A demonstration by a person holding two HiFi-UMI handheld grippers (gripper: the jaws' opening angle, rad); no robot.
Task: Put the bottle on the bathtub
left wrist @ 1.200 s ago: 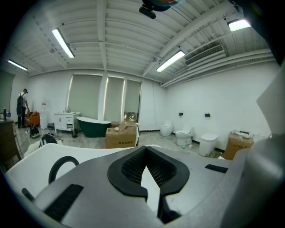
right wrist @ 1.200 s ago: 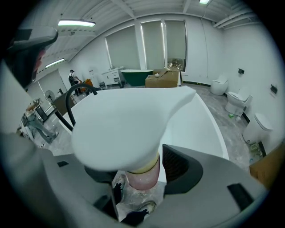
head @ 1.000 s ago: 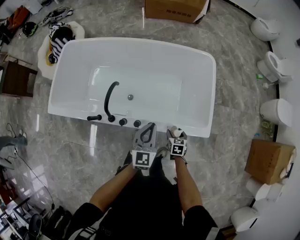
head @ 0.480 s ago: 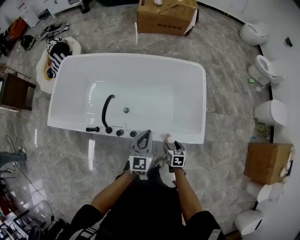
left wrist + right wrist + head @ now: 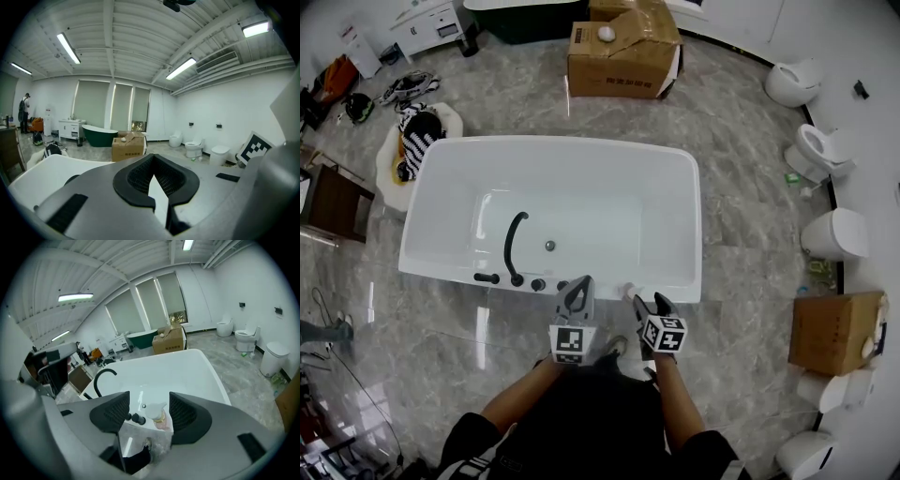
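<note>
A small bottle (image 5: 629, 290) with a white pump cap stands upright on the near rim of the white bathtub (image 5: 553, 145), right of the black knobs. In the right gripper view the bottle (image 5: 158, 416) shows beyond the jaws, apart from both. My right gripper (image 5: 649, 302) sits just short of it, open and empty (image 5: 149, 404). To its left, over the floor by the rim, my left gripper (image 5: 578, 283) is shut with nothing in it (image 5: 152, 164). The tub's rim (image 5: 211, 366) runs away to the right.
A black curved faucet (image 5: 514, 244) and black knobs (image 5: 517, 280) sit on the tub's near edge. A cardboard box (image 5: 623, 47) stands beyond the tub, toilets (image 5: 830, 150) line the right wall, another box (image 5: 834, 328) is at right. A striped cloth (image 5: 417, 131) lies left.
Both grippers have drawn back from the tub toward the person. The bottle stays on the rim, now free of the right gripper's jaws.
</note>
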